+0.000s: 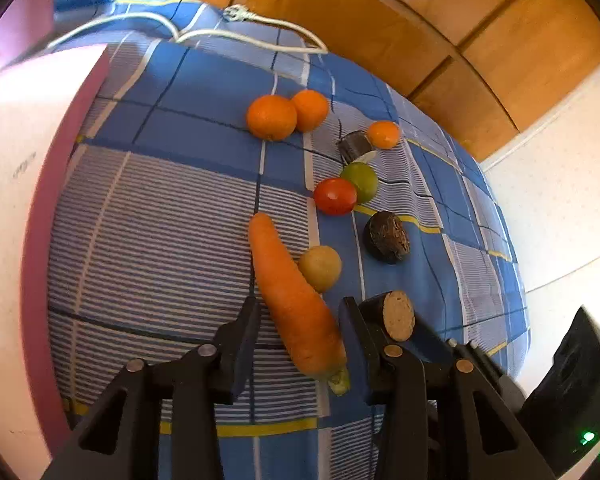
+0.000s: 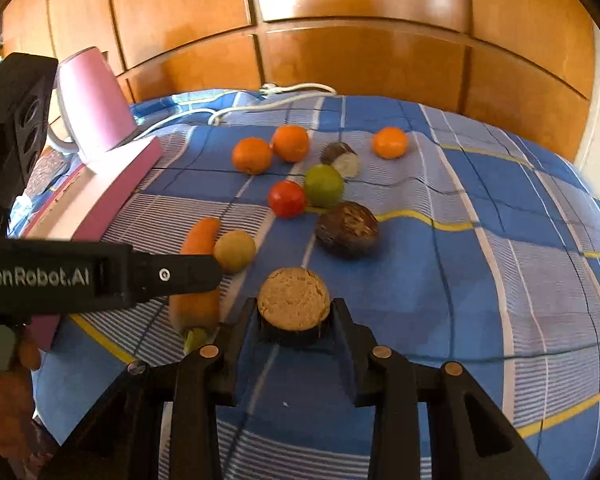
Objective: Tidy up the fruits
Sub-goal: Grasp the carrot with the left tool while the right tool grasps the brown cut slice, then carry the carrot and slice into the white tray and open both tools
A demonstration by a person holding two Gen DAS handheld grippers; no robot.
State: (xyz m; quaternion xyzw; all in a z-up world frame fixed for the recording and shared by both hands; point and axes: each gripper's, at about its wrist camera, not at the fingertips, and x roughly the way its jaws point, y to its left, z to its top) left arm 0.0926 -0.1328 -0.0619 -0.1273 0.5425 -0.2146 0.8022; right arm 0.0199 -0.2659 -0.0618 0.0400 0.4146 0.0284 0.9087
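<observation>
Orange carrot (image 1: 292, 300) lies on the blue checked cloth (image 1: 204, 92) between your left gripper (image 1: 300, 320)'s spread fingers; close squarely across its thick end. Your right gripper (image 2: 294, 312) already pinches the dark cut fruit piece (image 2: 293, 304), so keep it level.

1. Carrot (image 1: 290, 296): long, orange, lying flat on the bed, green stem end toward the camera in the left wrist view.
2. Yellowish round fruit (image 1: 320, 268): touching the carrot's side.
3. Red tomato (image 1: 335, 196) and green fruit (image 1: 361, 181): touching each other, mid-bed.
4. Two oranges (image 1: 271, 117) (image 1: 310, 110): side by side, touching, farther back.
5. Third, smaller orange (image 1: 383, 134): apart, just beside a dark cut piece (image 1: 356, 146) with a pale face.
6. Dark wrinkled fruit (image 1: 387, 237): alone, near the tomato.
7. Dark-skinned cut half (image 2: 293, 299): tan flesh facing up.
</observation>
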